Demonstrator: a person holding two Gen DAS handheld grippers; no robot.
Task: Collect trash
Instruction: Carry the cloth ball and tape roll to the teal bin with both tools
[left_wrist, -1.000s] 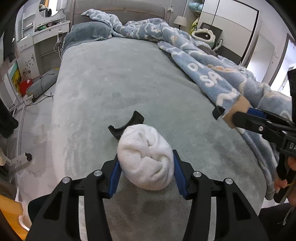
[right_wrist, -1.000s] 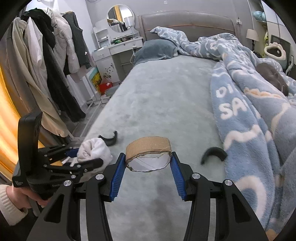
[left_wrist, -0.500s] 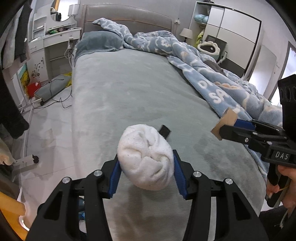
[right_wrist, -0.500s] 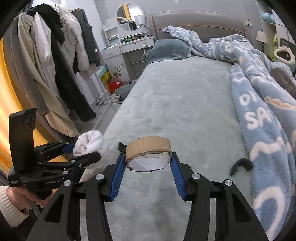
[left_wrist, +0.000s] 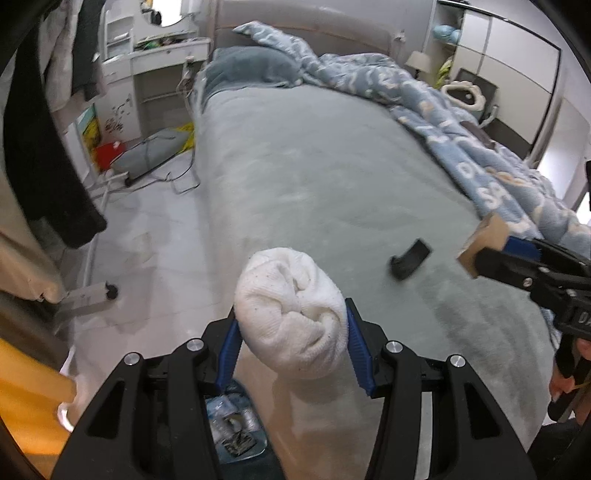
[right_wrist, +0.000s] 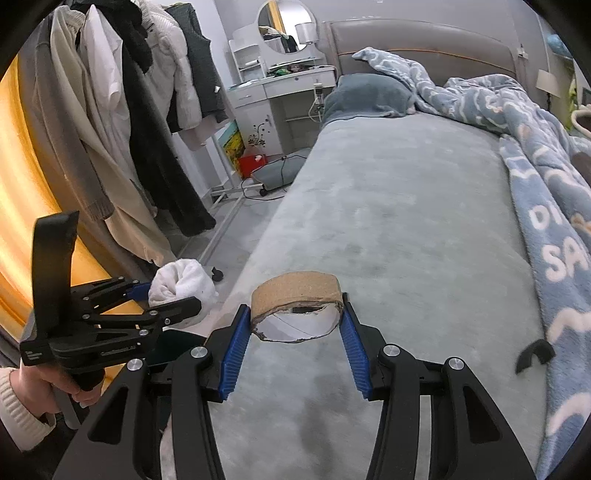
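L gripper (left_wrist: 291, 341) clamps white cloth wad (left_wrist: 291, 314) btwn its blue pads; R gripper (right_wrist: 293, 330) clamps cardboard tape core (right_wrist: 295, 306), both over bed edge (right_wrist: 388, 240).

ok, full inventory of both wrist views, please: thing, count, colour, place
white rolled cloth: 1, white, clamped in left tongs, at the bed's edge
cardboard ring: 1, brown, clamped in right tongs, over the bed
curved plastic piece: 1 per view, black, lying on the bed
bed: 1, grey-green cover
blanket: 1, blue with white pattern, bed's right side
pillow: 1, grey-blue, at headboard
trash bin: 1, dark, on the floor below the left tongs, holding clear wrappers
hanging clothes: several, black, white, beige, left rack
left tongs: black, blue pads
right tongs: black, blue pads
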